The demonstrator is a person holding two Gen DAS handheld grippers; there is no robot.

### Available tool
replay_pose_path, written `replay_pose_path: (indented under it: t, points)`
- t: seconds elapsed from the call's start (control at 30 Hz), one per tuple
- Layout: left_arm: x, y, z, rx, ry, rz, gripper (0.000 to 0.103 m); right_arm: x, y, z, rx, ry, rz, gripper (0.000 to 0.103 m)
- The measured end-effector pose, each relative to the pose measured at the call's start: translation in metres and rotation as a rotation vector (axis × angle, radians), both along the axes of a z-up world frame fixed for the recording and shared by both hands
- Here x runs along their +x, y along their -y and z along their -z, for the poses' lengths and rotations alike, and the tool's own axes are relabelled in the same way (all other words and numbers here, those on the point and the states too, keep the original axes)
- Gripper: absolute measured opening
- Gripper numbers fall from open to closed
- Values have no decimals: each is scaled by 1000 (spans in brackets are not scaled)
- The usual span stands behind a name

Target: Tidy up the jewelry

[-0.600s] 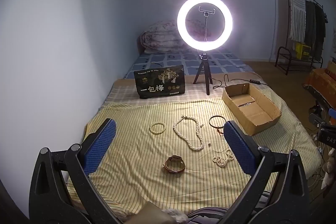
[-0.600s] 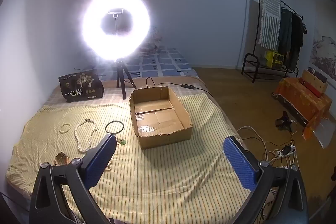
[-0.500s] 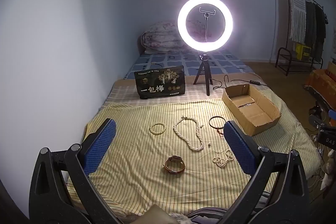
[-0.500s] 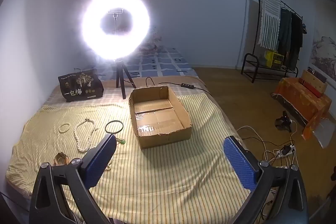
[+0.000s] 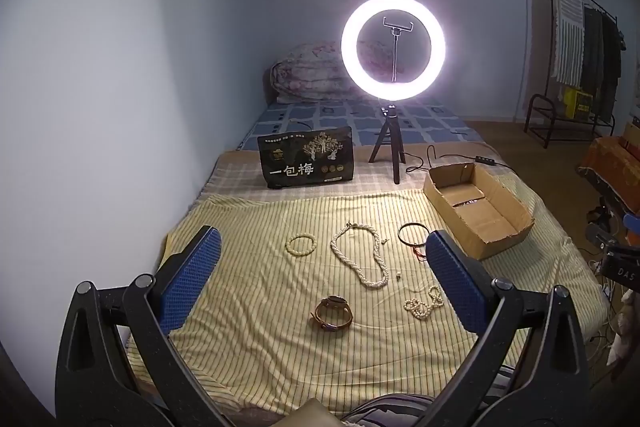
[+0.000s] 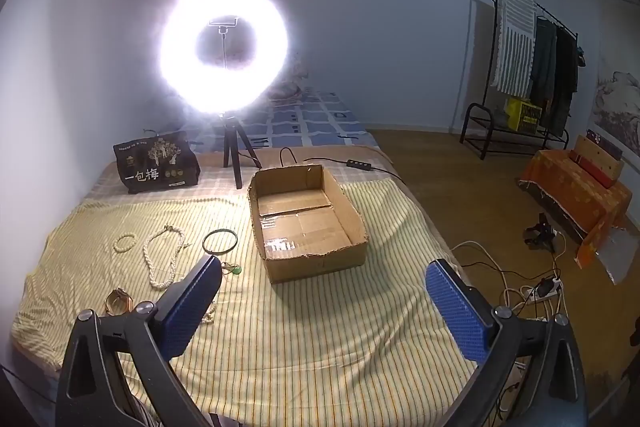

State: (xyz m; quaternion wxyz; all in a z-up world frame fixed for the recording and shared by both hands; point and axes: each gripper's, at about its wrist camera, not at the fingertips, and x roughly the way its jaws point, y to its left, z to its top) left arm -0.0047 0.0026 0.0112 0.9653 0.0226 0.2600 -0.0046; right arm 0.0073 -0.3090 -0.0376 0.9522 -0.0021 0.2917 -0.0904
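Your left gripper [image 5: 320, 259] spread wide and empty above the striped sheet [image 5: 256, 355], twisted bead necklace [image 5: 362, 255] at 12 o'clock, watch [image 5: 333, 312] nearer — your right gripper [image 6: 322, 287] equally wide and empty, cardboard box [image 6: 306, 223] at 12 o'clock, black bangle [image 6: 219, 241] at 10 o'clock.

Ahead of you a lit ring light [image 5: 393, 47] stands on its tripod [image 5: 389, 147], a black printed bag [image 5: 306, 157] beside it; a clothes rack [image 6: 532, 67] is on your right.
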Motion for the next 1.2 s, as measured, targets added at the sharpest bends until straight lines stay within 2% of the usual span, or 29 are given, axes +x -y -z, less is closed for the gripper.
replay_pose_path:
  t: [1.2]
  points:
    - [-5,3,0,-14,18,2,103,0,0,-1,-5,1,-1,103]
